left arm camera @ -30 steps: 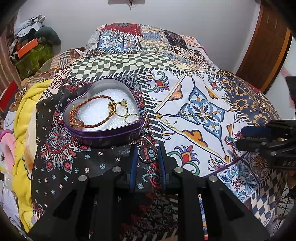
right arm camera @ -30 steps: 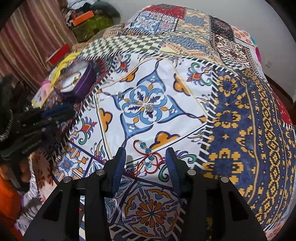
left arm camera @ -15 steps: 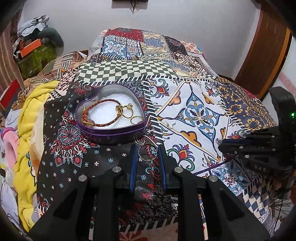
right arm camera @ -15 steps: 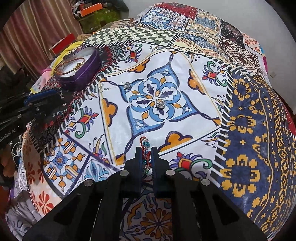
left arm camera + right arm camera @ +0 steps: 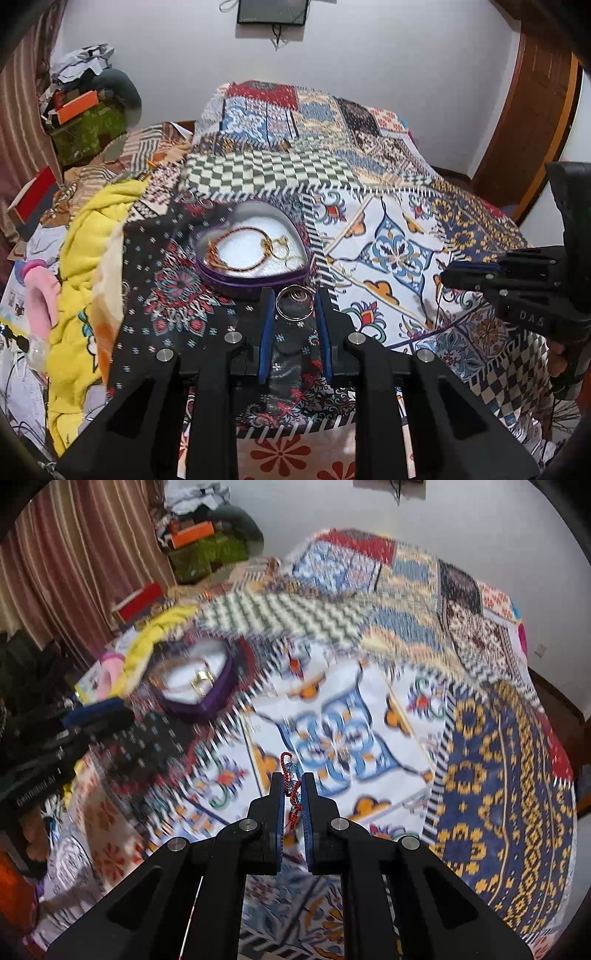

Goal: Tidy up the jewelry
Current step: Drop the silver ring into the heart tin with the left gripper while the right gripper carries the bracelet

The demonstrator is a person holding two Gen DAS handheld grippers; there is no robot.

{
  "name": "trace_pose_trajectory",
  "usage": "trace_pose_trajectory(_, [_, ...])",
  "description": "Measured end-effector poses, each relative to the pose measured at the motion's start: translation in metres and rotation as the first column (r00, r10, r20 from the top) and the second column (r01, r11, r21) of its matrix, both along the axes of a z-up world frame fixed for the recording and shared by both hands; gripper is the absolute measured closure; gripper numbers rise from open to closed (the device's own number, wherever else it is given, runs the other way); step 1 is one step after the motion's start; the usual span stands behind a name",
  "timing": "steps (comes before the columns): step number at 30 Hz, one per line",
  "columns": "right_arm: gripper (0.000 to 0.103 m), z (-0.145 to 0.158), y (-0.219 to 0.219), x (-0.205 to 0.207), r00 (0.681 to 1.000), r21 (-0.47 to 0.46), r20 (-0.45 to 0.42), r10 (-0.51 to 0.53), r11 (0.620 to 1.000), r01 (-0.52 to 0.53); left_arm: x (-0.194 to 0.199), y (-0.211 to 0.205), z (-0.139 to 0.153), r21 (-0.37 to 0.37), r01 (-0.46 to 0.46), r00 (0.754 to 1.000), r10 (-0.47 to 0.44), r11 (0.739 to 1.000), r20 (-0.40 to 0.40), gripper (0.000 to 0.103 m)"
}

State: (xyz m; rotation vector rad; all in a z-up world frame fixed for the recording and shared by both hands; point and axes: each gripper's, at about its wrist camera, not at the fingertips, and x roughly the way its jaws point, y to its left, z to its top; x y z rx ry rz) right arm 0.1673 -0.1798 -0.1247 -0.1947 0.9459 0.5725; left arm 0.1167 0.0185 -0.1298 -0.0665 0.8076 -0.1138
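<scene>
**A:** quick status pls, what's each gripper got rn?

**B:** left gripper [image 5: 294, 308] has a silver hoop ring [image 5: 294, 307] sitting btwn its blue pads, jaws only partly closed, and it looks pinched at the sides but tbh can't tell if it's really clamped or just cradled. Right gripper [image 5: 292, 792] is nearly closed on a red and blue beaded bracelet [image 5: 290, 788], which sticks up past the tips and is lifted off the bedspread [image 5: 480, 760]. The heart tin [image 5: 251, 254] is just far of the left gripper, purple wall, white lining, w/ a braided bracelet [image 5: 236, 251] and gold rings [image 5: 280, 249] already inside

**A:** what could go wrong?

**B:** imo the hoop's the worry. Thin round metal on flat pads, so if the grip's loose it could roll out short of the tin and vanish into that busy print. The beads look dangly too and could snag the tin's rim. Both grippers heading for one small tin could also bump. Right view is v blurry, so it's prob swinging fast

**A:** any labels?

**B:** "DAS" on the right gripper's body in the left view. Some lettering on the left gripper in the right view, too smeared to read
</scene>
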Motion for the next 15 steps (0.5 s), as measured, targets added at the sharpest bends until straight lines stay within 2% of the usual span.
trace_pose_trajectory(10, [0.095,0.049,0.036,-0.001,0.992,0.092,0.127,0.024,0.995,-0.036,-0.008,0.015,0.032,-0.002,-0.038,0.995,0.038,0.999,0.091,0.082])
trace_pose_trajectory(15, [0.095,0.063,0.051,0.003,0.985,0.127,0.168,0.033,0.990,-0.055,-0.007,0.026,0.043,-0.001,-0.068,0.989,0.068,0.998,0.130,0.082])
